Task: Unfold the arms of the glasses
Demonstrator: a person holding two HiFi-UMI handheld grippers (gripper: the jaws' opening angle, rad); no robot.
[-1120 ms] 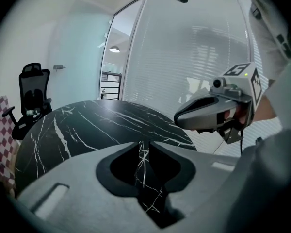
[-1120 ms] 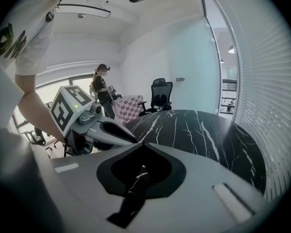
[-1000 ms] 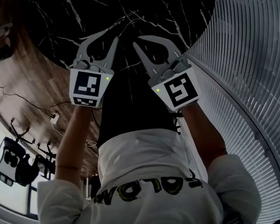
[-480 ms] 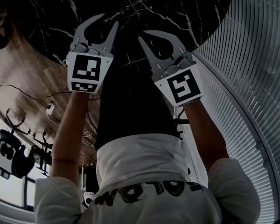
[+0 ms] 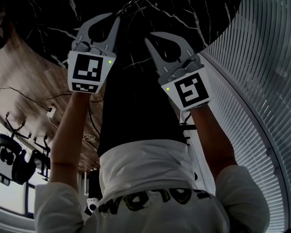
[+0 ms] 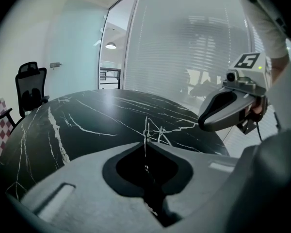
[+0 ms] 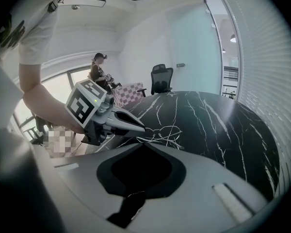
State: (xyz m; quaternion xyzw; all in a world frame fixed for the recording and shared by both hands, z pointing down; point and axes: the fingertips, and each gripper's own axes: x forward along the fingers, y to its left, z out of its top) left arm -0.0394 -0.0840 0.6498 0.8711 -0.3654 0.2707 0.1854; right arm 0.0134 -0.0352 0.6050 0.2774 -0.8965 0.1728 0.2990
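one office chair (image 6: 31, 87), marble table (image 6: 87, 127) behind glasses (image 6: 146, 128)

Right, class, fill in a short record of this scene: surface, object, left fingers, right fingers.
surface: dark marble table
object: thin wire glasses, just ahead of both grippers
left gripper: fingers closed, apparently on a glasses arm
right gripper: fingers closed, empty, short of the glasses

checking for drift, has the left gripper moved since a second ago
yes, left gripper moved up the picture, further in past the near edge of the table
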